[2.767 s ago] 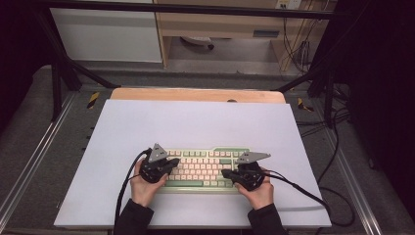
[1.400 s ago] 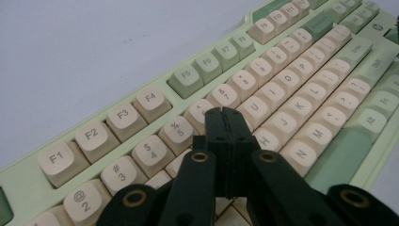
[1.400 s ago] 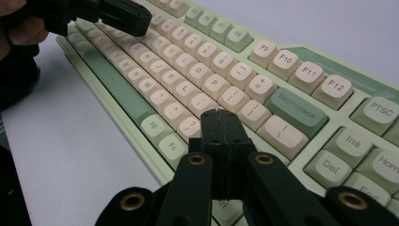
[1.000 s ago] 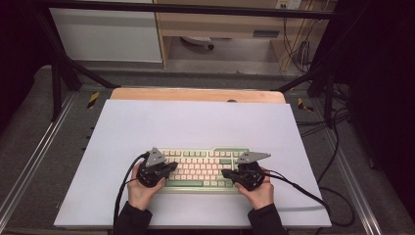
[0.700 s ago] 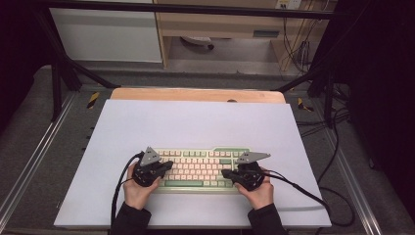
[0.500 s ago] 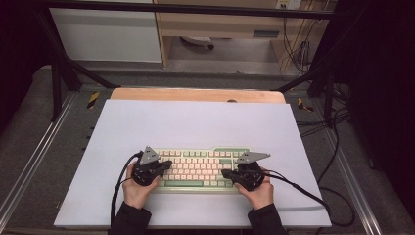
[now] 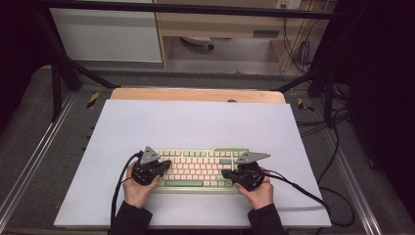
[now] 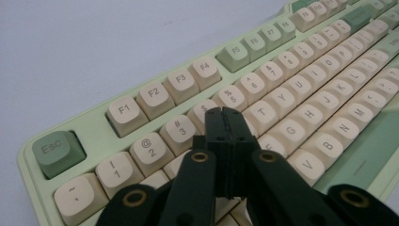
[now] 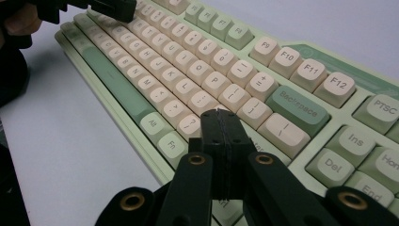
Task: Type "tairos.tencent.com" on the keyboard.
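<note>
Table (image 7: 195,122): your white sheet hides most of it; a wooden strip shows at the far edge.
Keyboard (image 7: 198,166): lies on the sheet's near half; your grippers hide its two ends.
Left gripper (image 8: 225,115): jaws clenched, empty, tips over the number and letter rows; you have shifted it slightly left since earlier.
Right gripper (image 9: 220,117): jaws clenched, empty, tips near the Enter area, the key beneath hidden; unmoved.
</note>
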Motion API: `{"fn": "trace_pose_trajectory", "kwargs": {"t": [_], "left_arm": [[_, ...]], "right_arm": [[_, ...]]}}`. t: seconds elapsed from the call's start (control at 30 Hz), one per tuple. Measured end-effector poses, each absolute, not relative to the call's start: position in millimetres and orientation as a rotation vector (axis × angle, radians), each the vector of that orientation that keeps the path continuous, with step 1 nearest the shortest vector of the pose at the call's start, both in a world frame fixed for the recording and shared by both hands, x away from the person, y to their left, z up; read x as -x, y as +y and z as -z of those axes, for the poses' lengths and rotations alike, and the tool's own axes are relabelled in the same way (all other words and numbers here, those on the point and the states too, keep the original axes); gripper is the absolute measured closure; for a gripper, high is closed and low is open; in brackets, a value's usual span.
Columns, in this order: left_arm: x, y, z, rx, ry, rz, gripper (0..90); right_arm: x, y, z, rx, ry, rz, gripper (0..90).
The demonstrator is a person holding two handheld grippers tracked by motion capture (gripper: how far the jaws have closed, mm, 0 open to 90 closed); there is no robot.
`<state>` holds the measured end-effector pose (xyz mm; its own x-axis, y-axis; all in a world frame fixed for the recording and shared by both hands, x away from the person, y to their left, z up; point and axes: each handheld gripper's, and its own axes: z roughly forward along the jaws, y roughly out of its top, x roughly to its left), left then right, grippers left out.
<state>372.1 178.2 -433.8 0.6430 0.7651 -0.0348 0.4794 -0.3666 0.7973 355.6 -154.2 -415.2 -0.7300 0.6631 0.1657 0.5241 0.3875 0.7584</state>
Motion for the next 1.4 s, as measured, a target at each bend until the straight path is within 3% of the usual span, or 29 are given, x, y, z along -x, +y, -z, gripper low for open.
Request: {"fn": "trace_pose_trajectory", "kwargs": {"t": [0.9,1.4], "left_arm": [[-353.0,199.6,427.7,-1.969,0.956,-0.412,90.0],[-350.7,207.3,425.1,-1.977,0.953,-0.4,90.0]], "right_arm": [[-354.8,-150.9,413.9,-1.062,2.479,-1.294,90.0],[-355.7,-121.6,412.7,-1.01,2.523,-1.301,90.0]]}}
